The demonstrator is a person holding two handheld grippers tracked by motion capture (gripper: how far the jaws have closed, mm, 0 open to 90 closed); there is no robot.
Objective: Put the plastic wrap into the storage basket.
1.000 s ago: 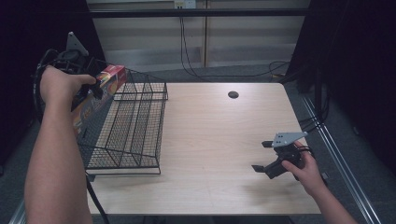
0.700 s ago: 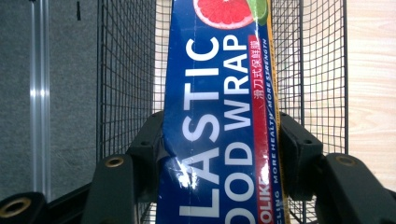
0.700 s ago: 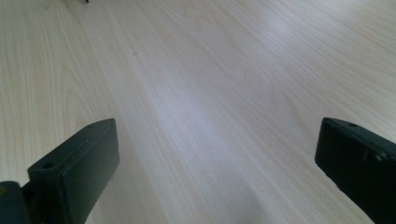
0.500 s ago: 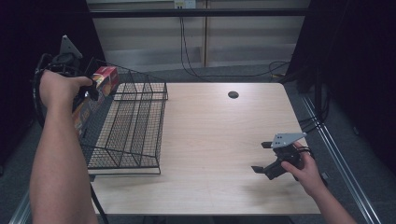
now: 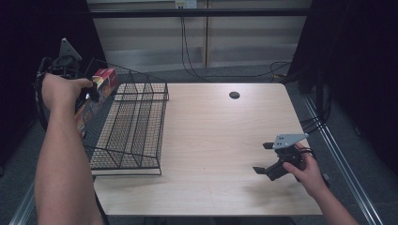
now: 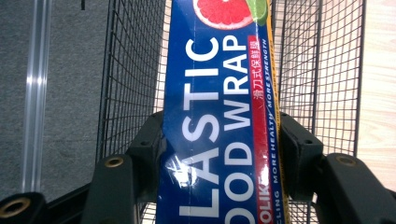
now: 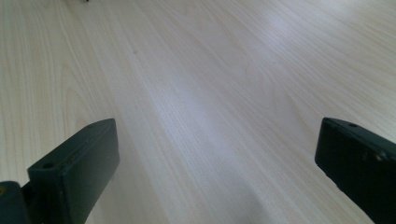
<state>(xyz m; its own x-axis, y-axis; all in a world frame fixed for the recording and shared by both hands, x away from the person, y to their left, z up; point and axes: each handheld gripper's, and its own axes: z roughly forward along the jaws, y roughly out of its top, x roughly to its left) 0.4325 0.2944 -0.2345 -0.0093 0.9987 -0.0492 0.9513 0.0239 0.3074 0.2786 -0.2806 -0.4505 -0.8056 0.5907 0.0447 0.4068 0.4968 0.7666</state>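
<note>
Wire basket [image 5: 133,124] on table's [image 5: 220,140] left

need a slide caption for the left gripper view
Blue plastic food wrap box clamped between black jaws above a black wire basket.

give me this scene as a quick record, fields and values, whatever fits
setting: wooden table, person with tongs in each hand
left tongs: shut on box, raised at the rack's left edge
box: blue plastic food wrap, long
rack: black wire, on the table's left side
right tongs: open, nothing between the jaws, low over bare table at right
table hole: dark, round, far side
</note>
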